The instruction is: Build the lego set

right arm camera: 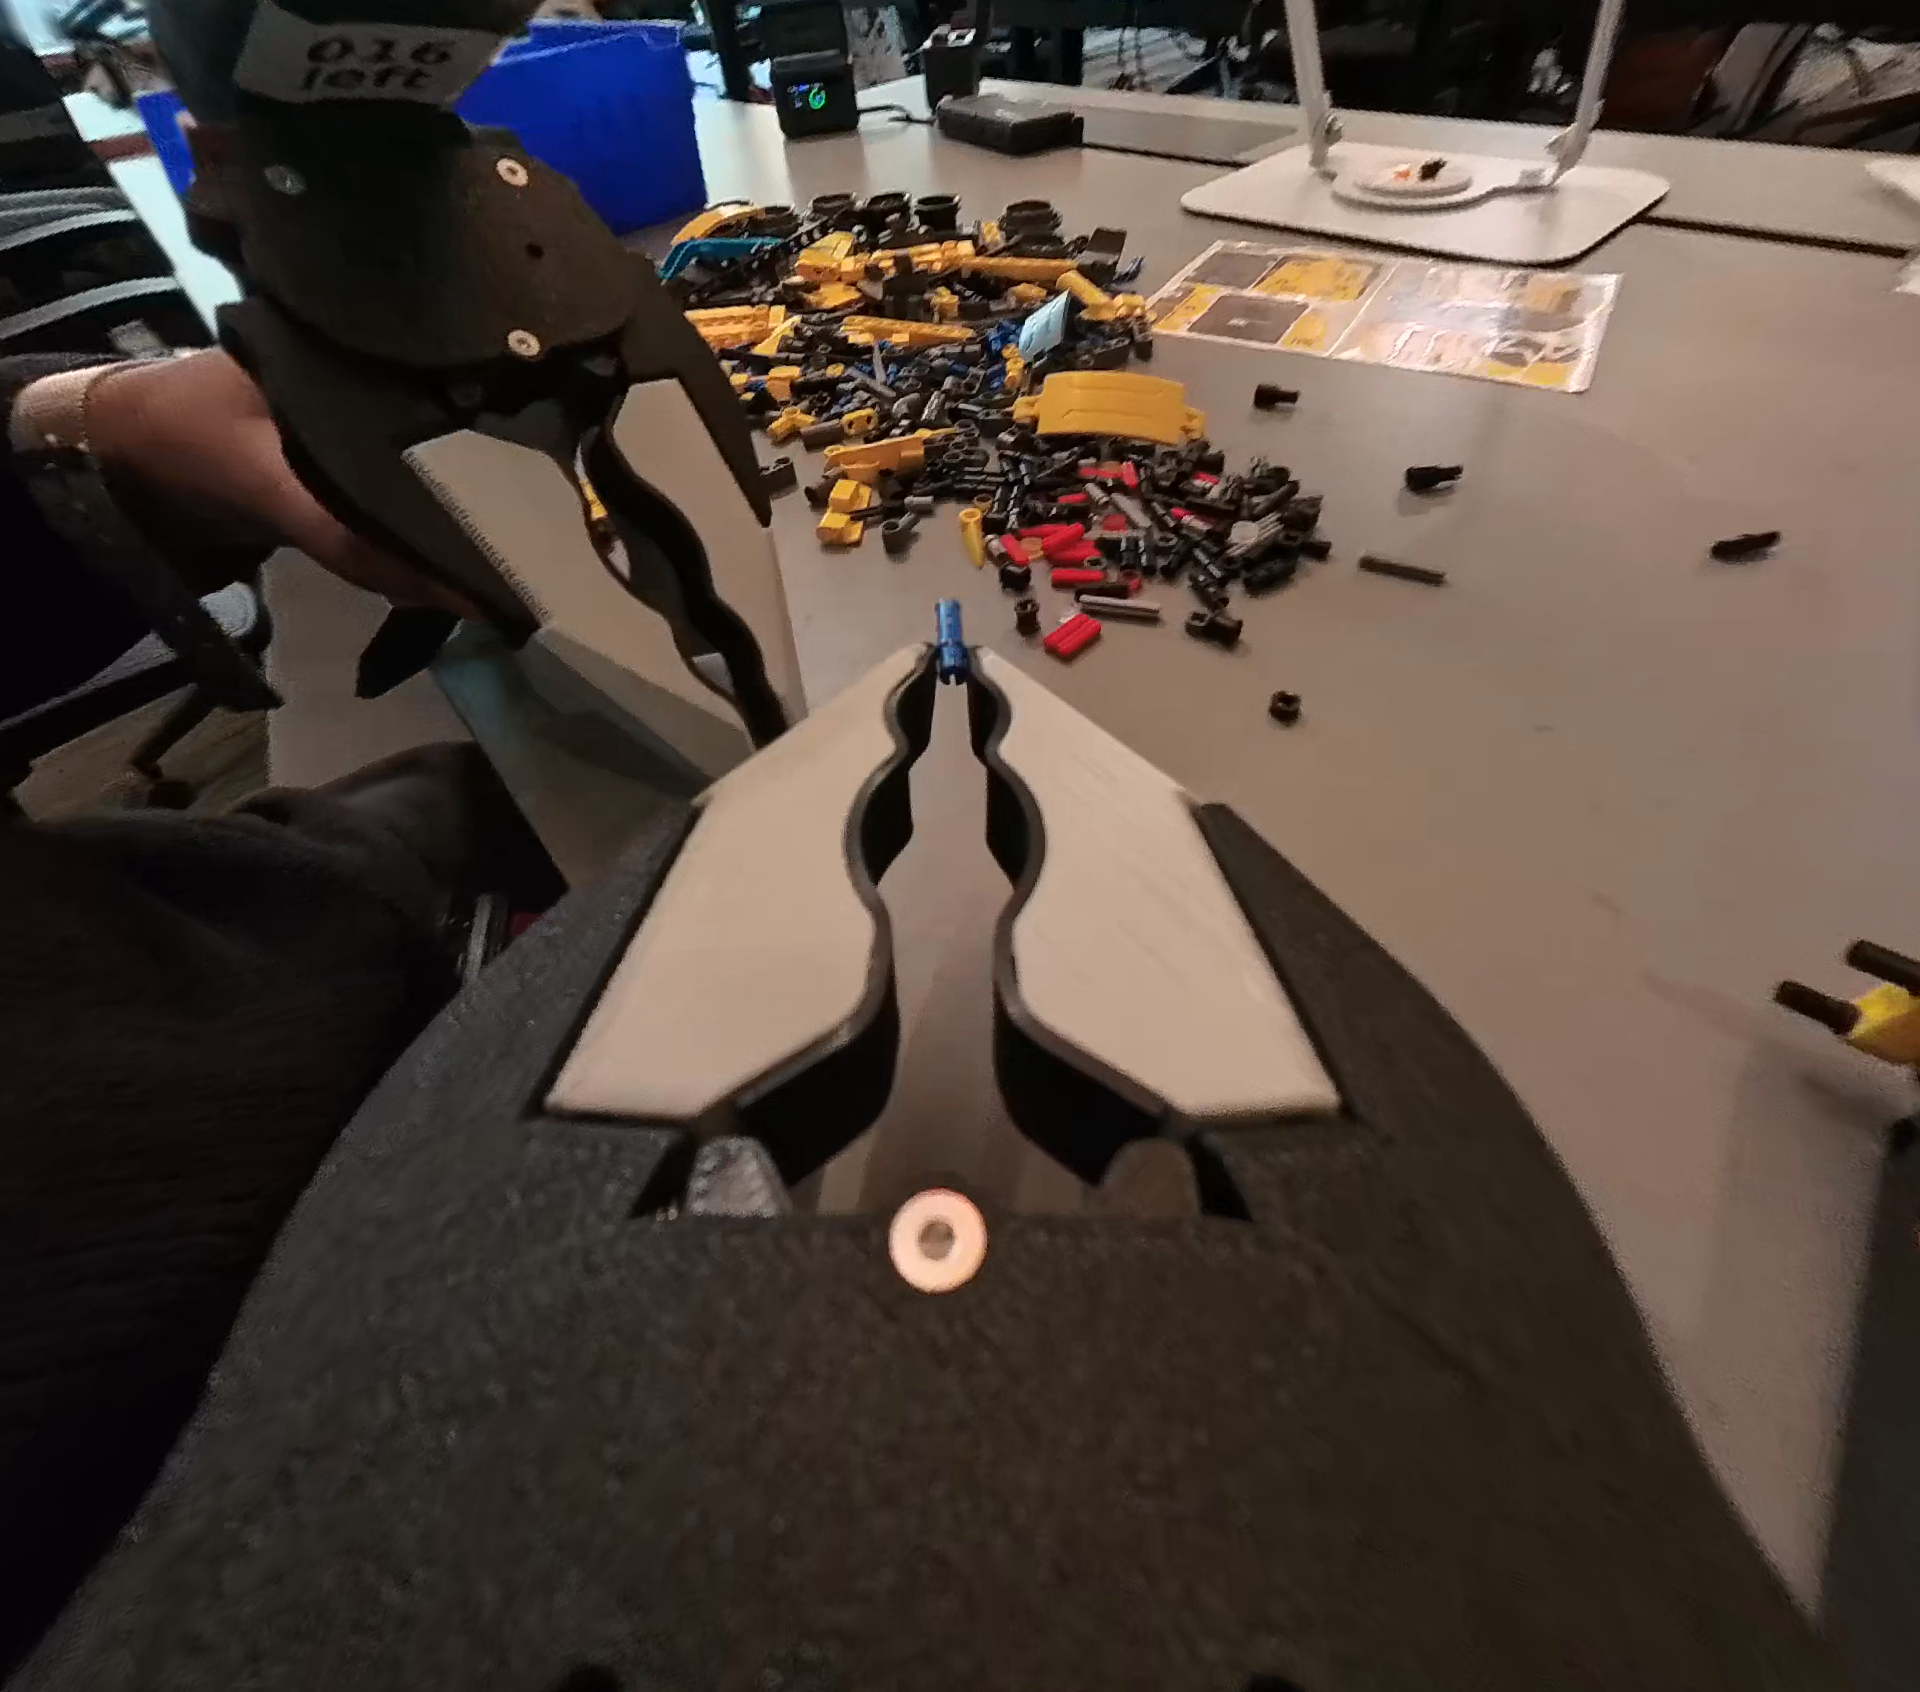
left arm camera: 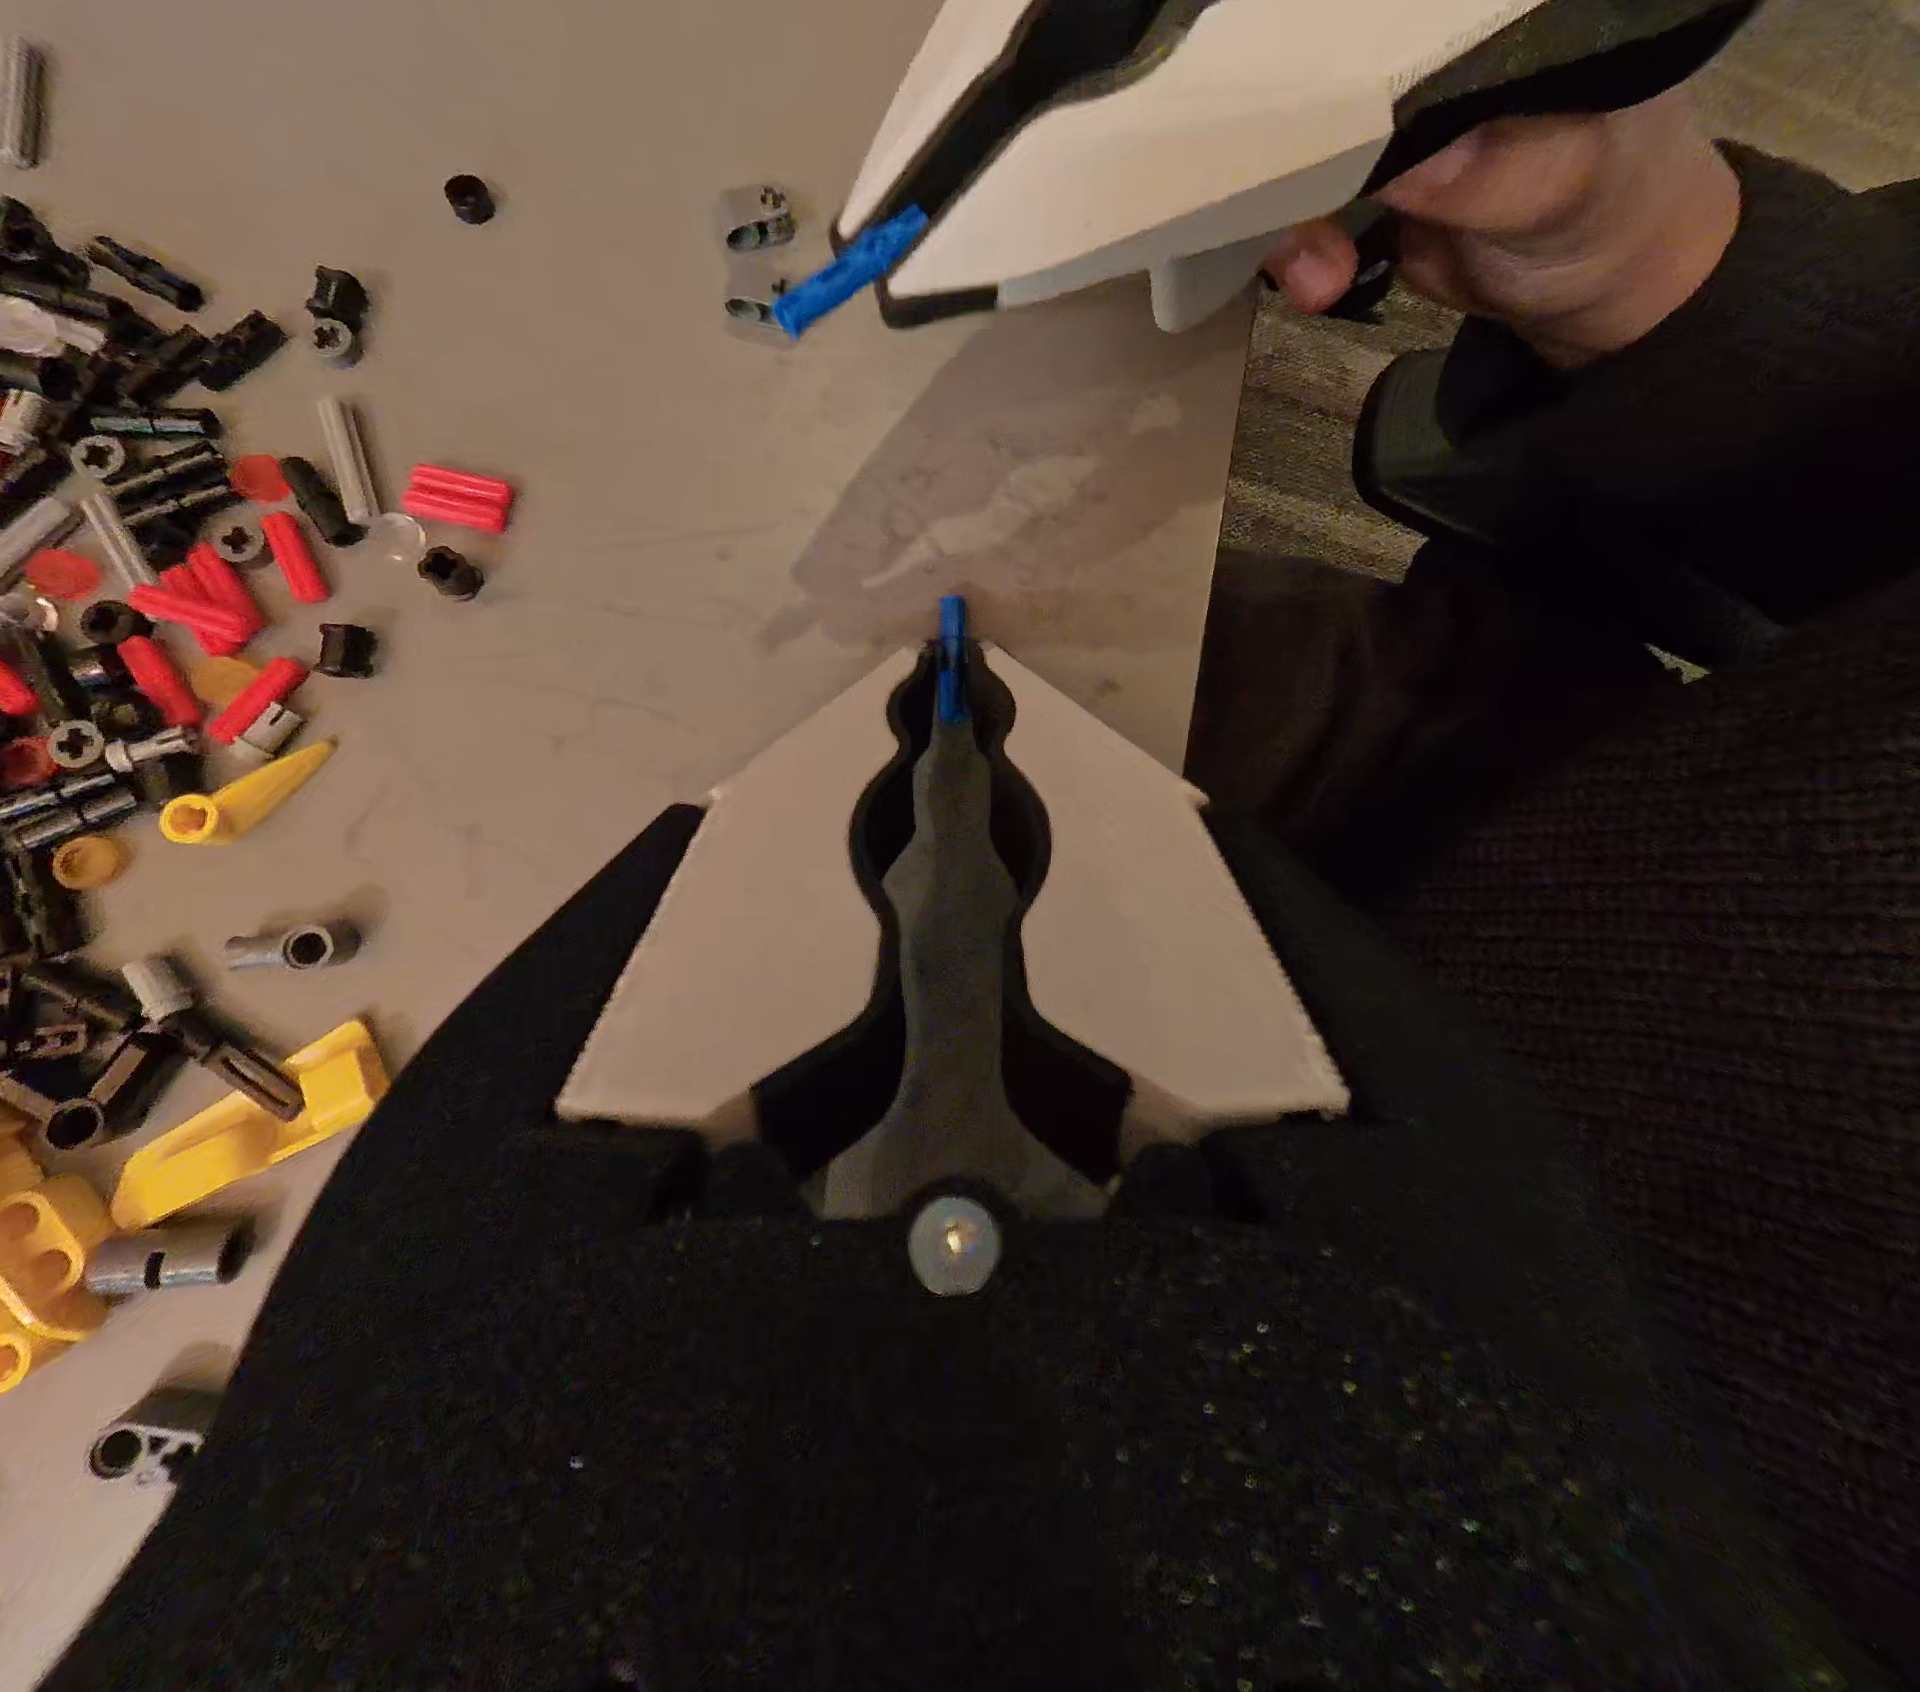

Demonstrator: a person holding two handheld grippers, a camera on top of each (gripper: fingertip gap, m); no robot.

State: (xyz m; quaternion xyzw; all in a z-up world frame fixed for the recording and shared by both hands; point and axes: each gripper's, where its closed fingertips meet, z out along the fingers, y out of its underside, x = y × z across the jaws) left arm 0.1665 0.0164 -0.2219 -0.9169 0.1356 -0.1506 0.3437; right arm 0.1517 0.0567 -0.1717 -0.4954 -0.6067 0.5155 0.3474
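My left gripper (left arm camera: 951, 653) is shut on a small blue pin (left arm camera: 950, 616) that sticks out past its tips, above the table near its right edge. My right gripper (right arm camera: 948, 657) is shut on another blue pin (right arm camera: 947, 629) and held above the table. In the left wrist view the right gripper (left arm camera: 881, 258) comes in from the top right, and its blue pin (left arm camera: 847, 273) points down-left beside two grey connector pieces (left arm camera: 756, 219). The left gripper (right arm camera: 769, 712) shows at the left of the right wrist view, pointing down, with its tips partly hidden.
A pile of black, red, grey and yellow building parts (left arm camera: 156, 603) covers the table's left side and also shows in the right wrist view (right arm camera: 1039, 437). Beyond it lie a printed sheet (right arm camera: 1392, 312), a white stand (right arm camera: 1434, 188) and a blue bin (right arm camera: 592, 115). The table edge (left arm camera: 1216, 603) is on the right. The grippers' ends are close to 7 centimeters from one another.
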